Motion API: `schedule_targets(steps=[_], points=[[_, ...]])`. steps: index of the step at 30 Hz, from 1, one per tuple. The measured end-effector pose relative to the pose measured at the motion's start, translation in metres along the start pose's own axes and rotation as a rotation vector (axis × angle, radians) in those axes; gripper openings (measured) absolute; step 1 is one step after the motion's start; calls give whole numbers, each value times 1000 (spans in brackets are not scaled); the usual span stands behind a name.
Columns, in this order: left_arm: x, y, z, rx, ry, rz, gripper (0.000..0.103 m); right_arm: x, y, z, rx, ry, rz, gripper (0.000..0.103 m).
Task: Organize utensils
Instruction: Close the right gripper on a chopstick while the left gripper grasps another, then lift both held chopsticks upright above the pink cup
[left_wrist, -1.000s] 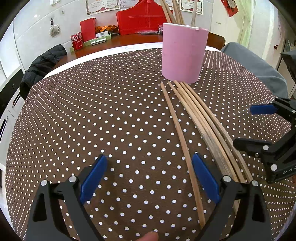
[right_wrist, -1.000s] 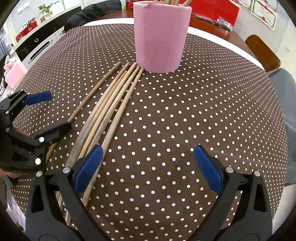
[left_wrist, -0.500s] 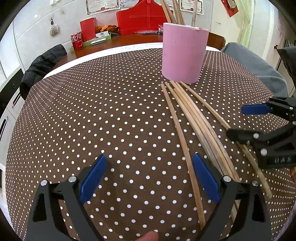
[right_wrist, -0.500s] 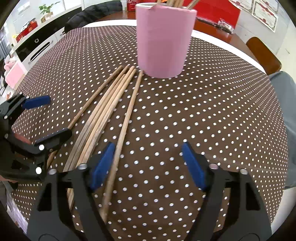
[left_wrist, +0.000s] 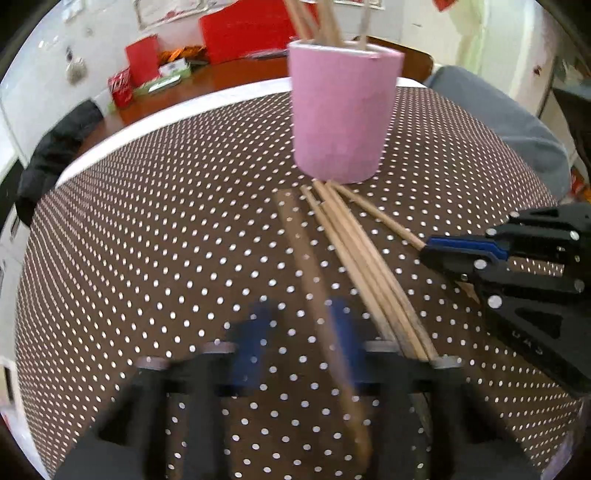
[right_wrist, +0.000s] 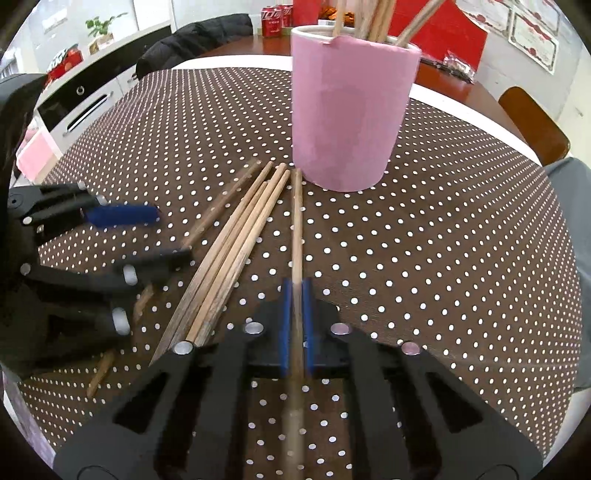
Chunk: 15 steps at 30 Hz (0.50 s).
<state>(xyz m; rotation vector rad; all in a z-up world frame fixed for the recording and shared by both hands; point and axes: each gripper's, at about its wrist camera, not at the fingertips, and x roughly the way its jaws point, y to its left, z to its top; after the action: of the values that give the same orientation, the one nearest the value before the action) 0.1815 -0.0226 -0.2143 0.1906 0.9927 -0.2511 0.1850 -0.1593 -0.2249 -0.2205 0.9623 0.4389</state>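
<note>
A pink cup (left_wrist: 341, 114) with several chopsticks standing in it sits on the dotted brown tablecloth (left_wrist: 147, 240); it also shows in the right wrist view (right_wrist: 349, 107). Several loose wooden chopsticks (left_wrist: 364, 258) lie in a bundle in front of it. My right gripper (right_wrist: 295, 317) is shut on one chopstick (right_wrist: 296, 229), whose tip points at the cup's base. My left gripper (left_wrist: 301, 328) is blurred, its blue pads close around a separate darker chopstick (left_wrist: 306, 266); I cannot tell whether the pads touch it. The right gripper also shows in the left wrist view (left_wrist: 461, 249).
A red soda can (left_wrist: 120, 86), red boxes and papers stand on a wooden table behind. A black jacket (left_wrist: 55, 147) hangs at far left. A grey cushion (left_wrist: 509, 122) lies at right. A wooden chair (right_wrist: 532, 122) stands at the back right.
My right gripper has closed on one chopstick that was pulled away from the bundle. My left gripper has narrowed from wide open around the darker chopstick and moved forward.
</note>
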Motion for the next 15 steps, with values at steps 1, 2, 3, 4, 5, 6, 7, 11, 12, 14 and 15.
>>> schedule_targets(steps=[1,2,3,4,5,6,7,11,12,14,15], points=[[0,-1,-1,-1,-6,-2,6,-1,-3,-1,12,-8,25,6],[-1,-2,-2,-7,-14,-1,6,-3,-7,-3,29,-18,58,6],[-1,-1,-4,-18,-21,-3,6,-4,-9,-3,40,-27,79,6],[-2,2,-6,-37,-29,-8,6,-9,-13,-4,50,-42,104,5],[-4,5,-9,-66,-45,-10,5,-13,-16,-4,58,-54,112,5],[-8,9,-11,-90,-62,-10,5,-17,-18,-4,68,-68,120,5],[-11,12,-13,-112,-83,-14,5,-21,-22,-4,83,-87,147,5],[-28,23,-16,-180,-157,-15,5,-31,-26,-5,106,-135,199,5],[-33,25,-15,-195,-181,-17,5,-35,-27,-5,114,-156,225,5],[-46,29,-12,-225,-251,-23,5,-42,-29,-5,122,-193,253,5],[-53,30,-10,-236,-283,-32,5,-45,-29,-2,126,-214,264,5]])
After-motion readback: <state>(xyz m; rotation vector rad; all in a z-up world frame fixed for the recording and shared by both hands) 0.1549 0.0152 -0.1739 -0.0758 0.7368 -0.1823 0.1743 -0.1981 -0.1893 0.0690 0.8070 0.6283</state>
